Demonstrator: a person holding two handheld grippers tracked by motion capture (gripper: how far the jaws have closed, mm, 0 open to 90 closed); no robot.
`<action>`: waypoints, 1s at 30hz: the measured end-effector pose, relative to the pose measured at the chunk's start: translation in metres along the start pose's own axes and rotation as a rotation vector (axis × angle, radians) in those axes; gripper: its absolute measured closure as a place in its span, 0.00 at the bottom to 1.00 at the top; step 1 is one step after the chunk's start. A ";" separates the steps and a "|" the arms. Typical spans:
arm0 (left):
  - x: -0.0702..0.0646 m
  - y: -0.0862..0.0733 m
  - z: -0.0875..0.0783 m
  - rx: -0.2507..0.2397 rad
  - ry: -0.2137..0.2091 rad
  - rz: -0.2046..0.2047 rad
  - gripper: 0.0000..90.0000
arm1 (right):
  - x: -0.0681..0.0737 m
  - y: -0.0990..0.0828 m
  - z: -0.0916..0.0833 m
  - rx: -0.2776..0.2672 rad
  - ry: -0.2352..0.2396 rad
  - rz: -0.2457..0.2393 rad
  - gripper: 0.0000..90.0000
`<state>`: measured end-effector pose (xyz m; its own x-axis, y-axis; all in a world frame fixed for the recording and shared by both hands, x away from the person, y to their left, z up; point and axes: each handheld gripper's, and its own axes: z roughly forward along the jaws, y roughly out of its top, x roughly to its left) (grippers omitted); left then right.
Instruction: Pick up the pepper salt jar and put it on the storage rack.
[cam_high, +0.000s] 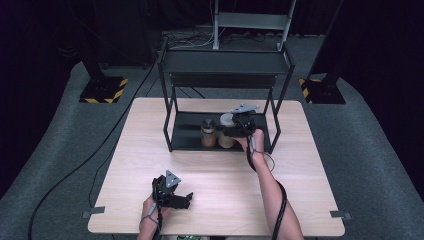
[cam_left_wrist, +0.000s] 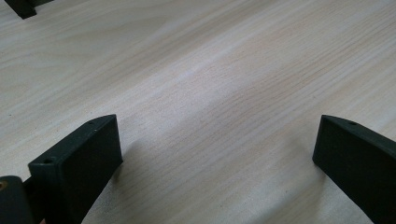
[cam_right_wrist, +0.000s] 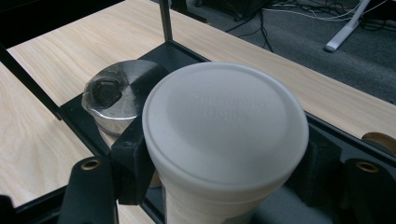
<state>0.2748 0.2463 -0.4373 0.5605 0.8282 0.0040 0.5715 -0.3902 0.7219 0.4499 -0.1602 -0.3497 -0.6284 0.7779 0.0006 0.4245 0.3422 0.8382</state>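
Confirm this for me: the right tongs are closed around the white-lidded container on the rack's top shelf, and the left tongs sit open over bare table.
One detail is wrong: the white-lidded container stands on the rack's bottom shelf, not the top one, as the high view shows. The rest holds: the right tongs grip it beside the metal-lidded jar, and the left tongs sit open over bare table.

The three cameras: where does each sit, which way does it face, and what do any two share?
High view: above the person's side, facing forward and down on the table; both forearms enter from below.
Left gripper view: on the left gripper, facing bare tabletop between open jaws.
Right gripper view: on the right gripper, jaws around the white-lidded jar.
Shared: that jar and the silver-lidded jar.
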 end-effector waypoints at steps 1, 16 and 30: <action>0.000 0.000 0.000 0.000 -0.001 -0.001 0.01 | 0.000 0.000 0.000 0.000 0.000 0.002 0.37; -0.001 0.000 0.000 -0.003 0.001 -0.002 0.01 | -0.003 -0.007 0.000 -0.013 0.009 -0.012 0.37; 0.000 0.000 0.000 -0.002 0.001 -0.002 0.01 | -0.002 -0.006 0.001 -0.010 0.008 -0.018 0.36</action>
<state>0.2744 0.2461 -0.4377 0.5586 0.8294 0.0031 0.5712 -0.3875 0.7236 0.4488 -0.1633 -0.3553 -0.6410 0.7675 -0.0099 0.4067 0.3505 0.8436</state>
